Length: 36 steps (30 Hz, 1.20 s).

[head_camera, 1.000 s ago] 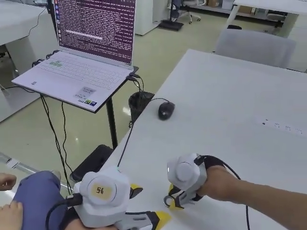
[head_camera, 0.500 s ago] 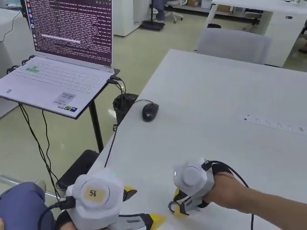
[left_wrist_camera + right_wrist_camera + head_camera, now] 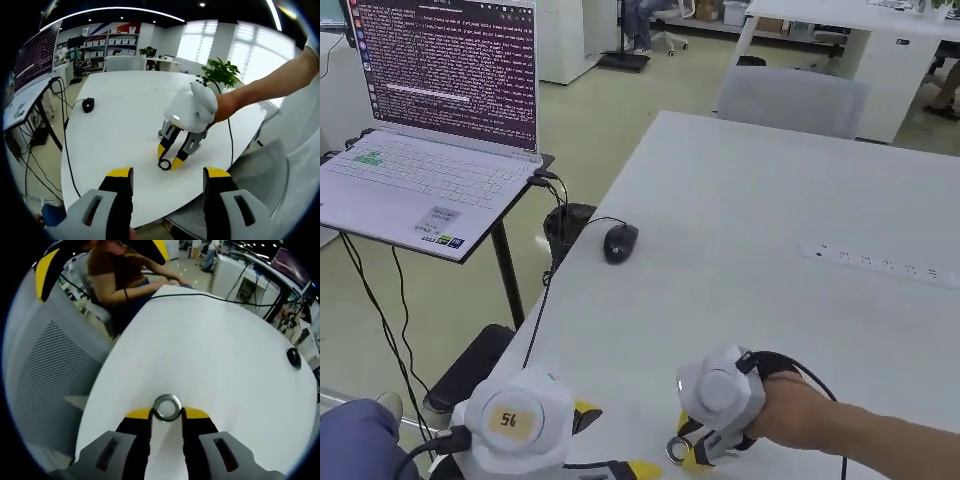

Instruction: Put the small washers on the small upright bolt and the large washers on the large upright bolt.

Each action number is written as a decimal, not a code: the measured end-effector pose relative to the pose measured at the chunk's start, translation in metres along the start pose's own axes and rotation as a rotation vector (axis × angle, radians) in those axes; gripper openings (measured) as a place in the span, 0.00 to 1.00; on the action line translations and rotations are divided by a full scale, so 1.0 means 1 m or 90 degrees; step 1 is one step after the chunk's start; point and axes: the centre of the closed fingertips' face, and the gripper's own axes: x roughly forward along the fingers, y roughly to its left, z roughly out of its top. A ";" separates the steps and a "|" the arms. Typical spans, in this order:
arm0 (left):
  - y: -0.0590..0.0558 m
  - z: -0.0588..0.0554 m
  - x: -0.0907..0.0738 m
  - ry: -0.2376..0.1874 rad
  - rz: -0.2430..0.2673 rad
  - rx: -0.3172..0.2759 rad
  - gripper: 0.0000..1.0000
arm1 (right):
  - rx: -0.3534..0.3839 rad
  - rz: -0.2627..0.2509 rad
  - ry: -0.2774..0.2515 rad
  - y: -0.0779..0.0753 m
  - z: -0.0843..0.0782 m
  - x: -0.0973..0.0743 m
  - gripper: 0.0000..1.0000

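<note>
Steel washer [image 3: 167, 407] sits pinched by its rim between the yellow-tipped fingers [image 3: 137, 414] of the right gripper [image 3: 166, 413], with the white table [image 3: 200, 340] close beneath them. The left gripper [image 3: 169, 172] is released, its fingers wide apart with nothing held between them. The step probably calls for a firm grip and a level ring, with the hole centred over the matching bolt before release.

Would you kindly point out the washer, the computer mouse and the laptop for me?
washer [image 3: 167, 397]: right gripper view, ring's upper band.
computer mouse [image 3: 620, 242]: head view, top shell.
laptop [image 3: 415, 180]: head view, keyboard deck.
</note>
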 end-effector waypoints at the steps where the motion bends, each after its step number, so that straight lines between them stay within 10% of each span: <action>1: 0.000 0.000 0.000 0.000 0.000 0.000 0.56 | 0.009 -0.002 -0.005 0.000 0.000 0.000 0.23; 23: 0.005 -0.002 -0.003 -0.002 0.014 -0.009 0.55 | 0.082 -0.041 -0.030 -0.012 -0.008 -0.002 0.23; 36: 0.003 0.001 0.000 -0.007 0.007 -0.004 0.55 | 0.115 -0.113 -0.047 -0.015 -0.017 -0.051 0.23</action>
